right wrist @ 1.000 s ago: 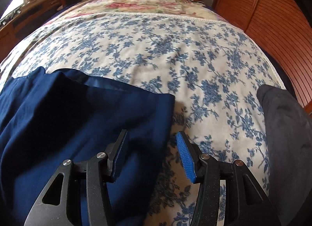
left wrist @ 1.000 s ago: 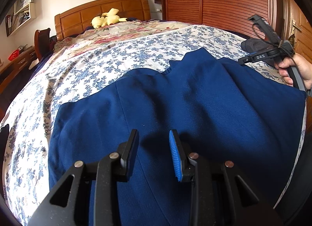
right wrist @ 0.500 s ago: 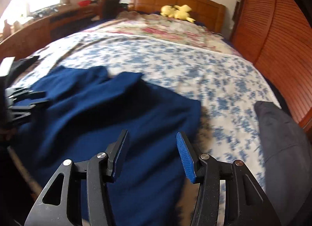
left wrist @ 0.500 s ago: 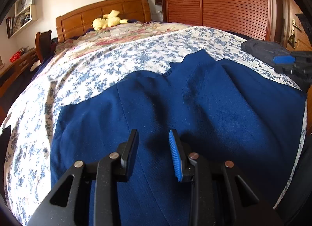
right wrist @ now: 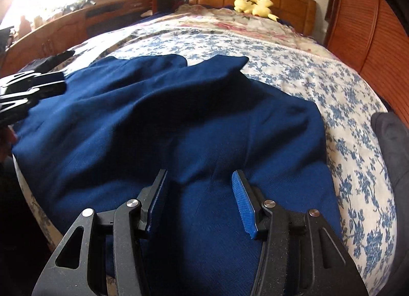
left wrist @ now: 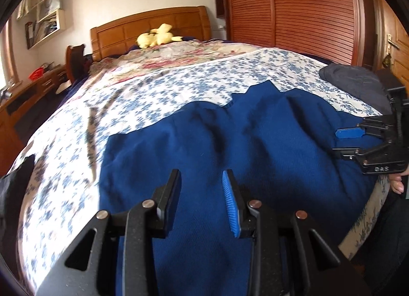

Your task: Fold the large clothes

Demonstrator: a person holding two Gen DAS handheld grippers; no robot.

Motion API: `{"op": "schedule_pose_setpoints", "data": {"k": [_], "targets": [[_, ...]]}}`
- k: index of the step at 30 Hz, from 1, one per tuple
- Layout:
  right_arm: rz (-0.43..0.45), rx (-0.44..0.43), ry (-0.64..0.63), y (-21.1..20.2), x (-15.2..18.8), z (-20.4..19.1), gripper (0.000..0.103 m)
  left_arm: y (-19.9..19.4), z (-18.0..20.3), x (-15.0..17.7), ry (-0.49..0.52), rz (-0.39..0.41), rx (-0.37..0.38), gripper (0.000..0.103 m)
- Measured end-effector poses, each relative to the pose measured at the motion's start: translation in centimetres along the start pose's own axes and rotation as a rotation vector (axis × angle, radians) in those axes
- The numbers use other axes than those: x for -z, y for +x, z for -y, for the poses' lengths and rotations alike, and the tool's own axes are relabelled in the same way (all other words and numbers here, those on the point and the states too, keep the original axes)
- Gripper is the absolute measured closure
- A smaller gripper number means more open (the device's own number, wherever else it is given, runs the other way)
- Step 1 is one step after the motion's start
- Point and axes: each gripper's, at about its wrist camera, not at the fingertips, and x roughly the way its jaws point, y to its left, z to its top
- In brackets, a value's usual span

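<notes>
Blue garment (left wrist: 230, 168) lay rumpled across the lower centre of the frame on the floral bedspread (left wrist: 153, 96). Left gripper (left wrist: 202, 193) was part open and empty over the cloth; right gripper (right wrist: 199, 193) was wider, also empty. Risk: pinching one loose ridge, dragging layers crooked toward the grey garment (right wrist: 391, 148) at right edge.

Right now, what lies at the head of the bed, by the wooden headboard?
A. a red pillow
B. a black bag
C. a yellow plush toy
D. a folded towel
C: a yellow plush toy rests on the bed in front of the headboard, far beyond the blue garment.
</notes>
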Motion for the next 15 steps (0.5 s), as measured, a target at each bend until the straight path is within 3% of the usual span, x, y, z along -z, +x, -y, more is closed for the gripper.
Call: {"op": "schedule_pose_setpoints", "data": {"k": [9, 15], "targets": [[-0.005, 0.018, -0.050, 0.0, 0.1, -0.5, 0.051, -5.5, -2.8, 4.1, -0.101, -0.086, -0.073, 0.069], [-0.005, 0.020, -0.070, -0.1, 0.2, -0.5, 0.051, -5.5, -4.4, 6.4, -0.147, -0.178, -0.106, 0.069]]}}
